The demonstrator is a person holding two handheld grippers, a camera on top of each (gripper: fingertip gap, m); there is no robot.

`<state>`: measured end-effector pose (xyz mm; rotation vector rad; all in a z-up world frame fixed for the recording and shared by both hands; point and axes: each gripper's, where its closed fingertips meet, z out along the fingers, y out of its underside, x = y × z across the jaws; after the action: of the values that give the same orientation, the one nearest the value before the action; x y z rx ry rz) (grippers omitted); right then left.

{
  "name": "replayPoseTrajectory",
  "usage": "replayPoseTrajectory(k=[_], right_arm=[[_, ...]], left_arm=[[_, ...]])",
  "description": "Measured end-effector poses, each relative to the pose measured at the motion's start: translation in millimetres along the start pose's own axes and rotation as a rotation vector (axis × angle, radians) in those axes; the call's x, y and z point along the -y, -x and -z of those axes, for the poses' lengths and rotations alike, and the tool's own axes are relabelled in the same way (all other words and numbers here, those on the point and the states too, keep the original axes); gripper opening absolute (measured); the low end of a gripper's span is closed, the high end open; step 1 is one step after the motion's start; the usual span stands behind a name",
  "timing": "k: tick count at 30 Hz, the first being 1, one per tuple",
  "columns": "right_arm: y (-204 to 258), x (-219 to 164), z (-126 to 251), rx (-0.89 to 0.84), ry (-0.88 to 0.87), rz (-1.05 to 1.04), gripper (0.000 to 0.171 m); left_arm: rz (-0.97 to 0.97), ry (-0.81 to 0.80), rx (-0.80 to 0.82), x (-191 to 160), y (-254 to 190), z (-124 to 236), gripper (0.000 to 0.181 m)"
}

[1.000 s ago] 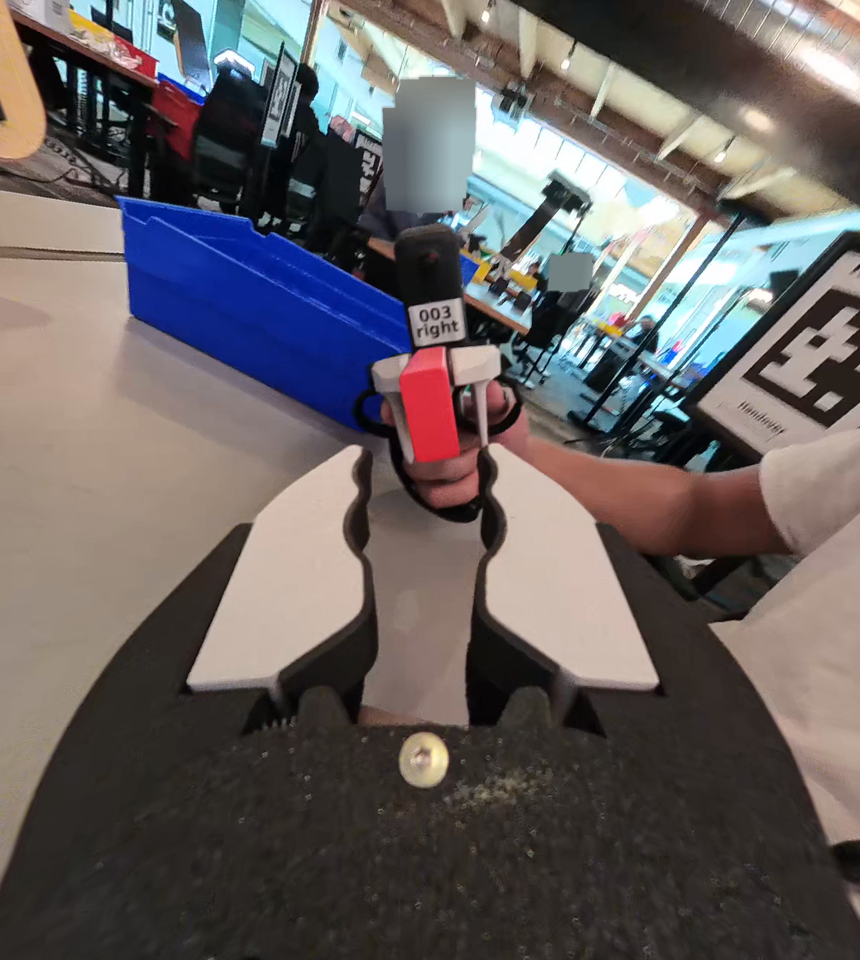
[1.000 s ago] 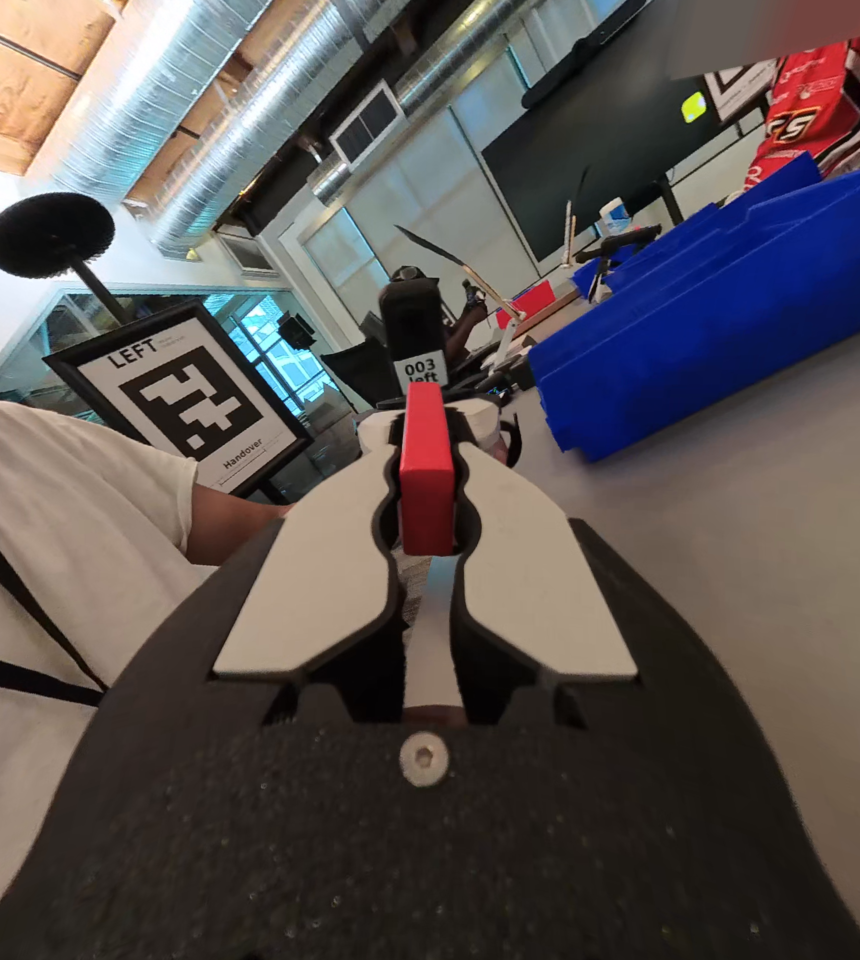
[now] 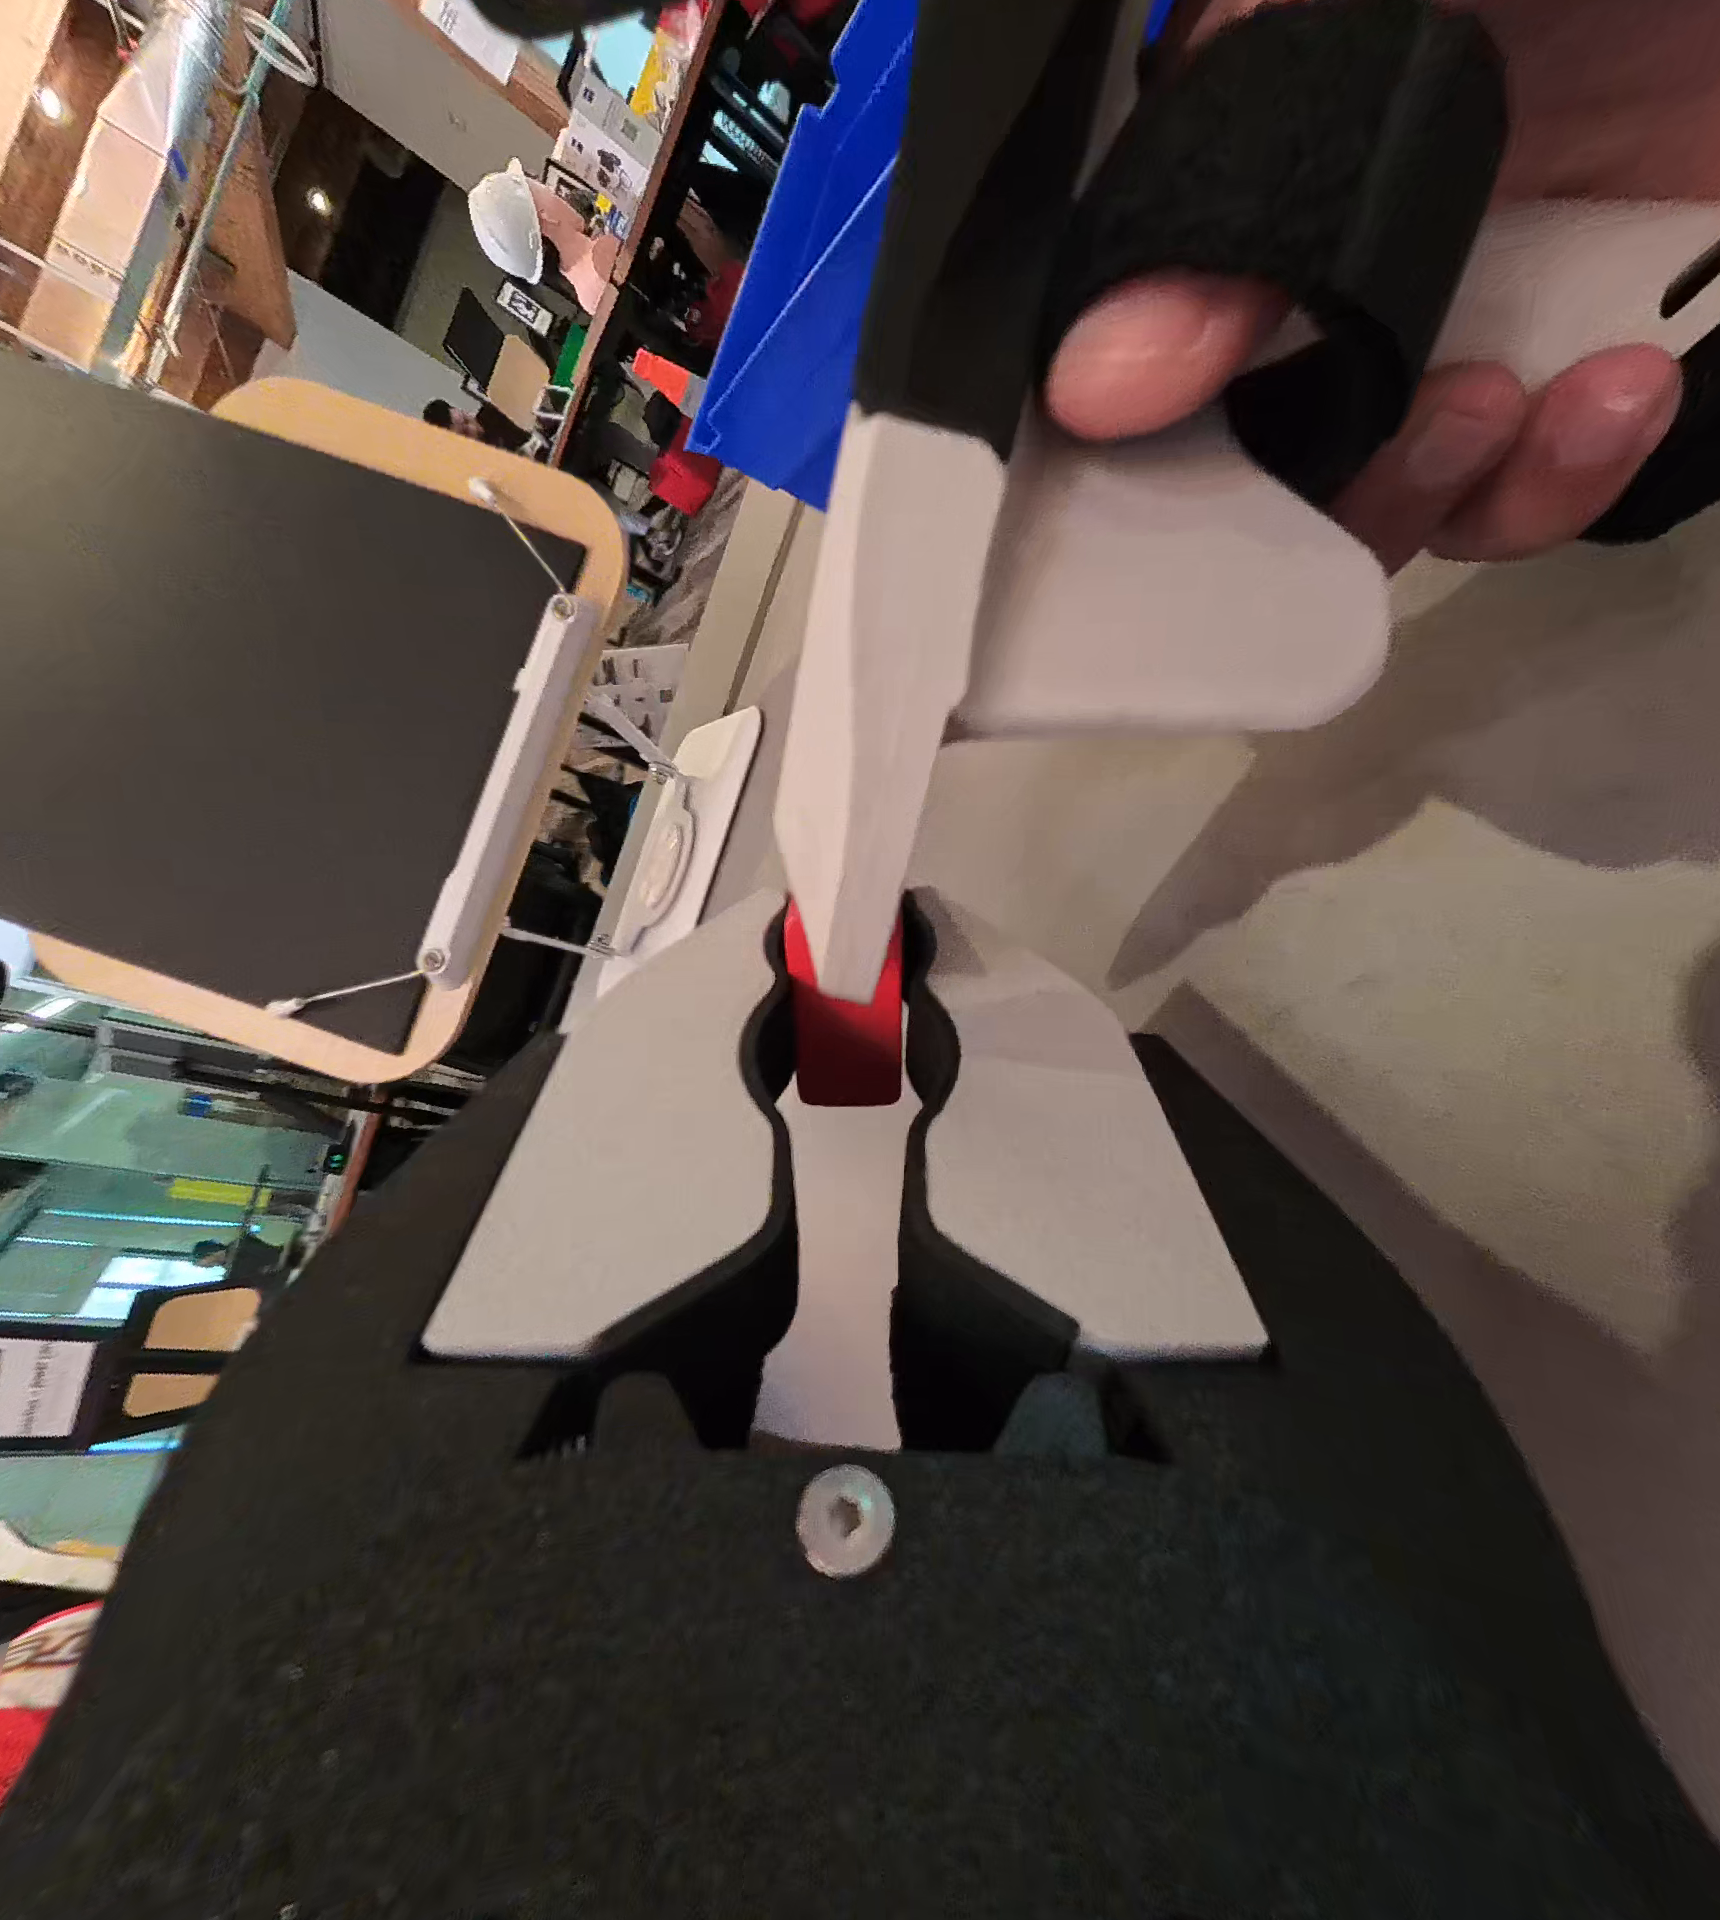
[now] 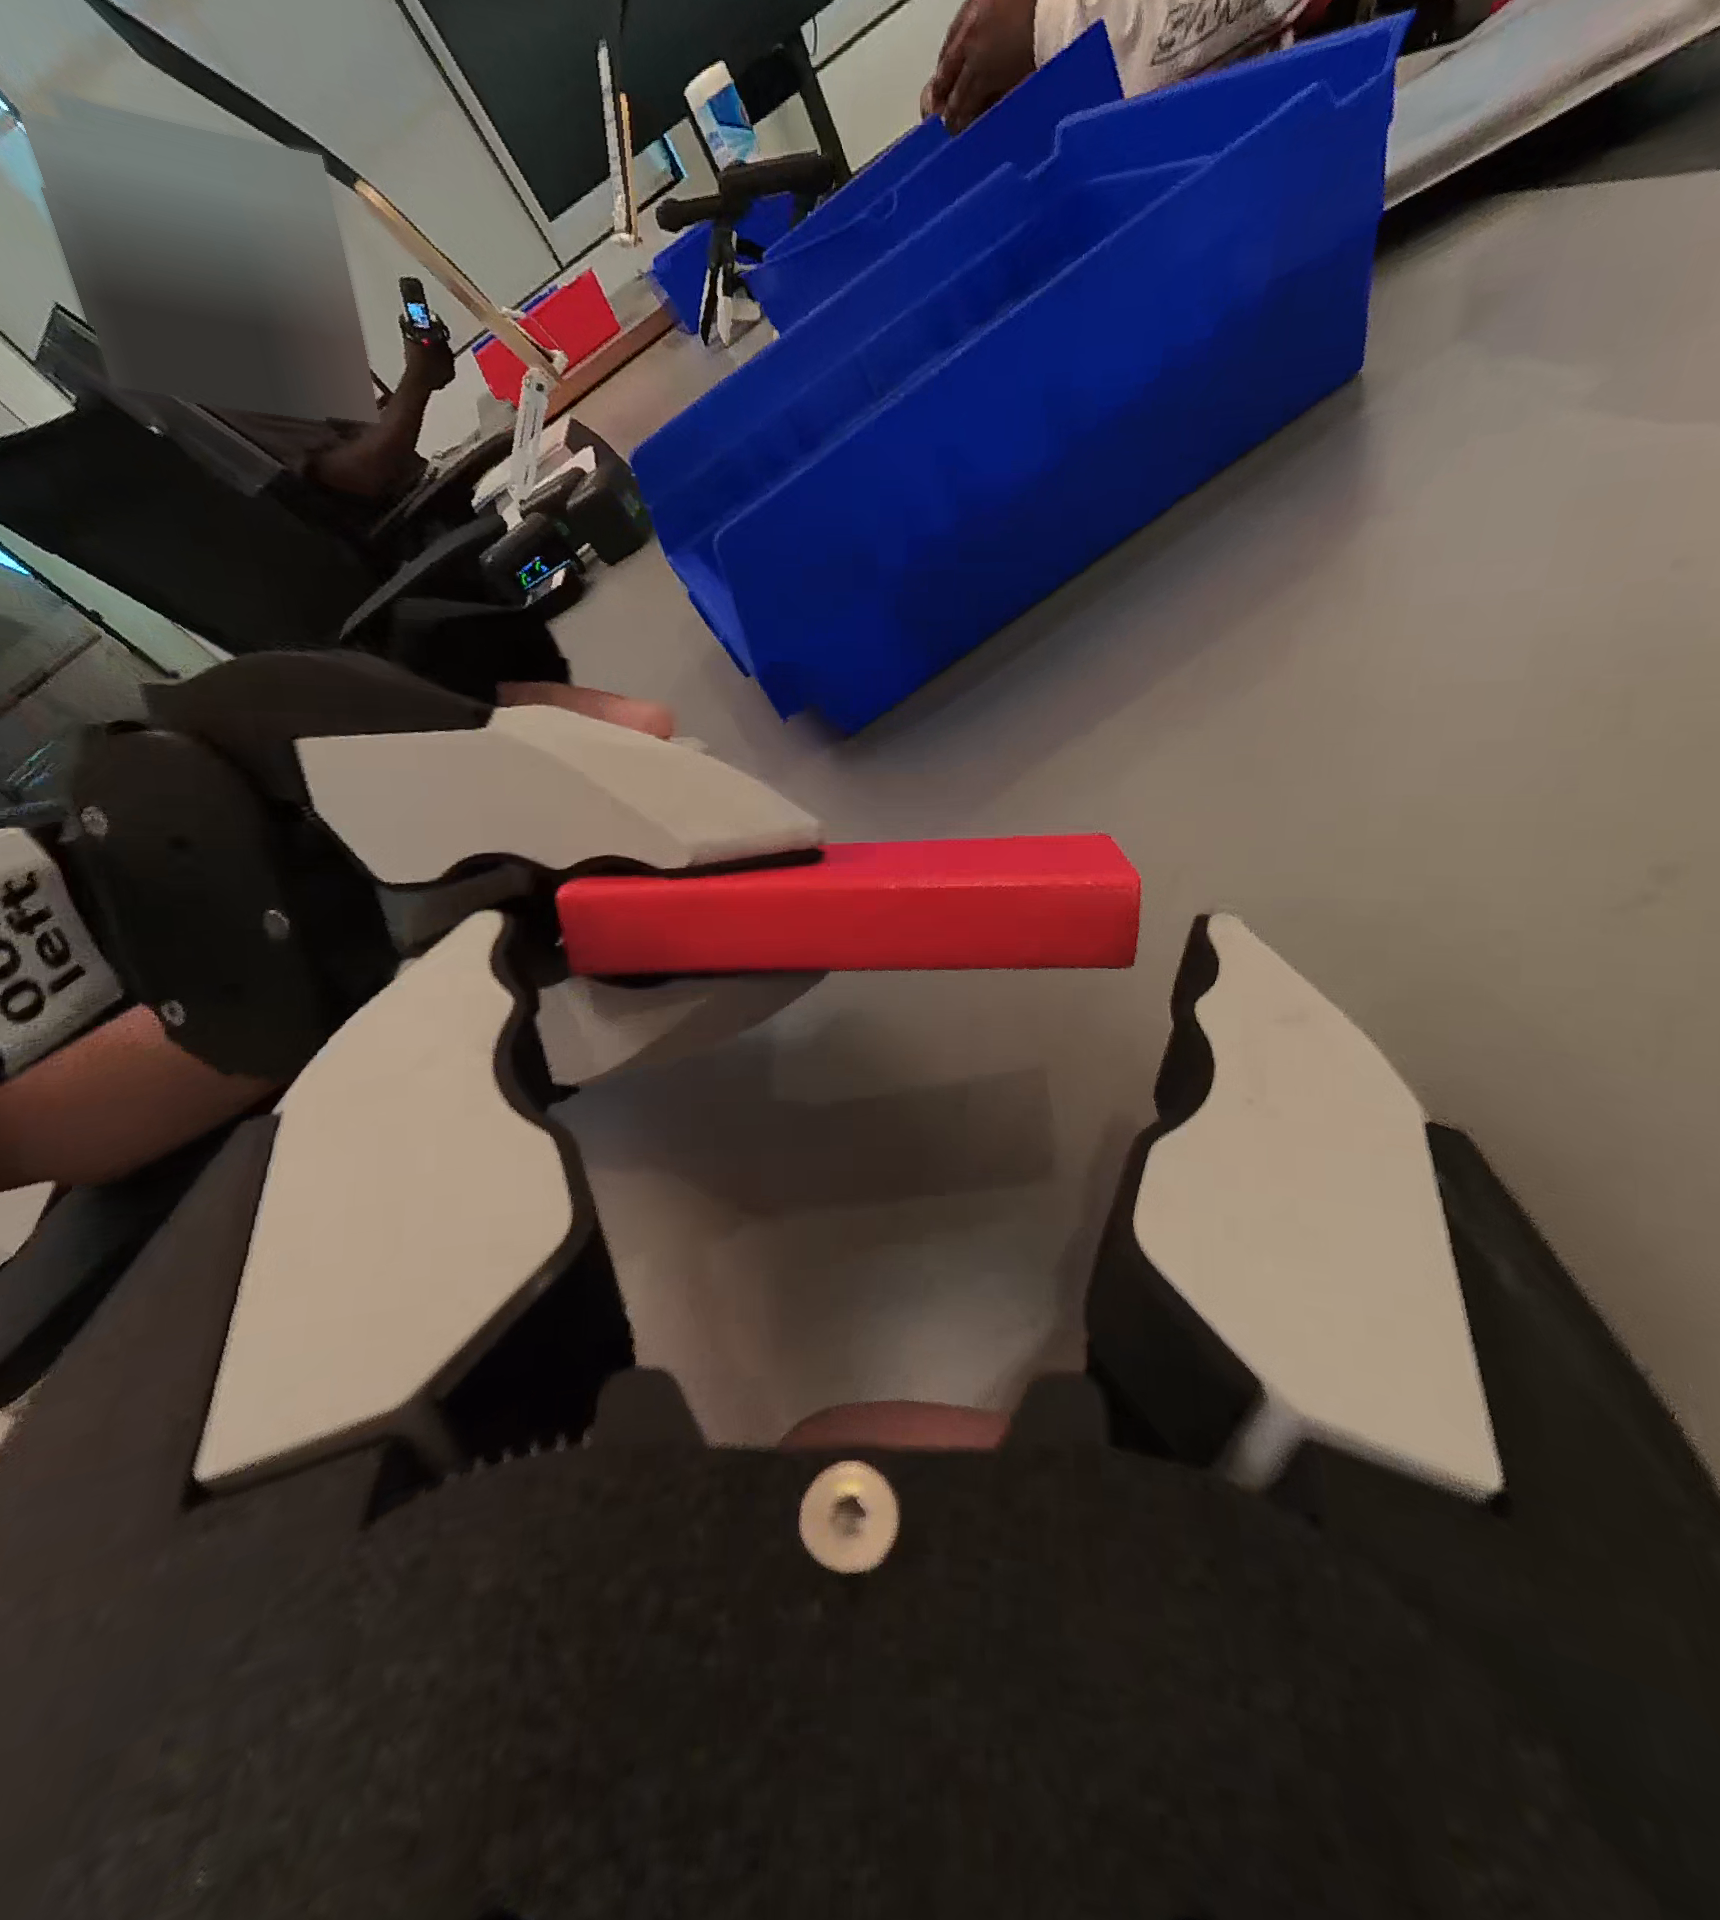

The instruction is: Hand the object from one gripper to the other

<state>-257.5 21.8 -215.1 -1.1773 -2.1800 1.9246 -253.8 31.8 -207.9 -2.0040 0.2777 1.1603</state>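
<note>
A red rectangular block point(image 4: 939, 914) lies level over the grey table point(image 4: 1458, 727). My left gripper point(image 4: 804, 904) comes in from the left and is shut on the block's left end. In the left wrist view the block point(image 3: 840, 1039) sits clamped between the left gripper's point(image 3: 843, 935) tips. My right gripper point(image 4: 851, 935) is open wide, its tips on either side of the block's span and not touching it. One white finger point(image 3: 866, 727) of the right gripper hangs in front of the block in the left wrist view and hides its far part.
A blue bin point(image 4: 1043, 436) stands on the table behind the block, also seen in the left wrist view point(image 3: 814, 260). A person's hand point(image 3: 1458, 436) holds the right gripper. A black board in a wooden frame point(image 3: 212, 675) is at the left. Chairs and people are beyond the table edge. The grippers are tip to tip, or close to it.
The block was clamped in the right gripper with the left gripper open facing it. Now the left gripper is shut on the block and the right gripper has opened. Both grippers have turned.
</note>
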Motion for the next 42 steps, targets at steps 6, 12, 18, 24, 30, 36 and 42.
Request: replayPoseTrajectory(k=[6,12,18,24,30,36,42], right_arm=[[1,-2,-2,0.005,0.01,-0.006,0.104],[2,0,0,0.028,0.017,0.042,0.103],[-1,-2,-1,0.017,0.005,0.035,0.106],[0,-4,-2,0.036,0.03,0.061,0.104],[-6,-2,4,0.058,0.054,-0.001,0.103],[-25,32,38,0.091,-0.119,-0.082,0.103],[-31,35,50,-0.196,-0.083,0.411,0.103]], left_arm=[[-0.061,0.03,0.036,0,-1,-1,0.017],[-0.018,0.013,0.036,5,-1,0,0.017],[-0.014,0.026,0.009,2,-4,-1,0.017],[-0.038,0.03,0.01,2,-6,-2,0.017],[0.077,0.013,-0.043,5,-9,-2,0.02],[0.437,-0.006,-0.219,-10,-9,-2,0.032],[1.192,-0.179,-0.491,4,14,2,0.046]])
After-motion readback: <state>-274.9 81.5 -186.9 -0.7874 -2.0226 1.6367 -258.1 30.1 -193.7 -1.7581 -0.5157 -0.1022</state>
